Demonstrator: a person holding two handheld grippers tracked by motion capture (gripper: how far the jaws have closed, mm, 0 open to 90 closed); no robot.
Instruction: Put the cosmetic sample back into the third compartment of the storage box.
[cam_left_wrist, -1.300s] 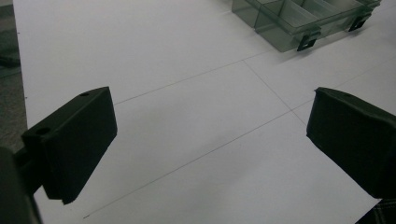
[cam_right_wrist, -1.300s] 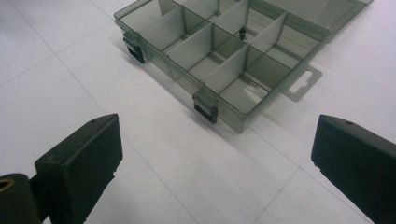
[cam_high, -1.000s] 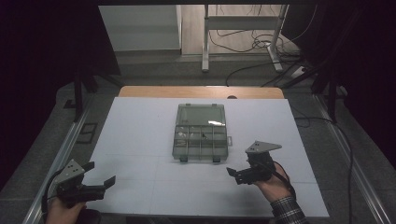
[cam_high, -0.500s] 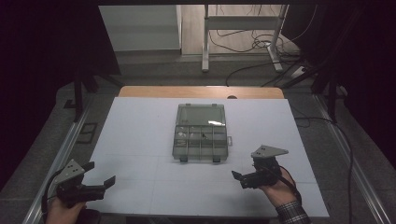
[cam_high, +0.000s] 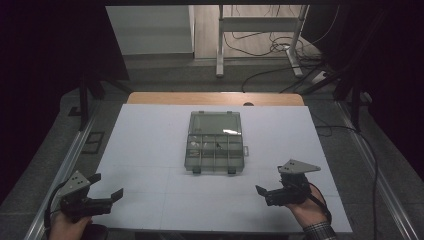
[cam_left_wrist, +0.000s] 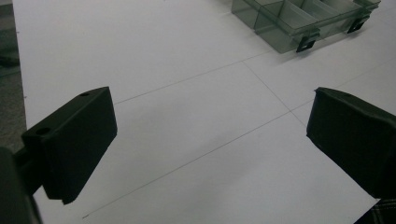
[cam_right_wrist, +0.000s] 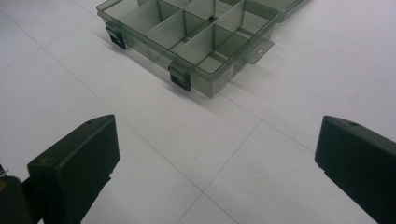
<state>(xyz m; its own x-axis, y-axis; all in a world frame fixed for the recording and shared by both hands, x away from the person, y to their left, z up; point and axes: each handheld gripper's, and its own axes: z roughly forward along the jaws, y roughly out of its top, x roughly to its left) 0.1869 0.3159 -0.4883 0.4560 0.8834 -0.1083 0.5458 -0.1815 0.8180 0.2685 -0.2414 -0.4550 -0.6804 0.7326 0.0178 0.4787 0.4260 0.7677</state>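
Observation:
A clear grey compartment box (cam_high: 214, 152) lies open in the middle of the white table, its lid (cam_high: 215, 123) folded flat on the far side. One small dark item (cam_high: 218, 145) sits in a compartment. My left gripper (cam_high: 106, 186) hovers open at the near left corner, far from the box. Near the front right, my right gripper (cam_high: 267, 192) is open too, a little short of the box. The left gripper view has the open jaws of the left gripper (cam_left_wrist: 210, 140) over bare table, with the box (cam_left_wrist: 299, 23) far off. The right gripper (cam_right_wrist: 217, 163) faces the box (cam_right_wrist: 196, 32) and its two black latches.
The white table sheet (cam_high: 150, 150) has thin pencil lines on it. Metal rails run along both sides of the table. Beyond the far edge are a stand's legs (cam_high: 220, 60) and cables on the floor (cam_high: 270, 47).
My right gripper has drawn back toward the near edge and slightly right, away from the box. The left gripper has barely moved.

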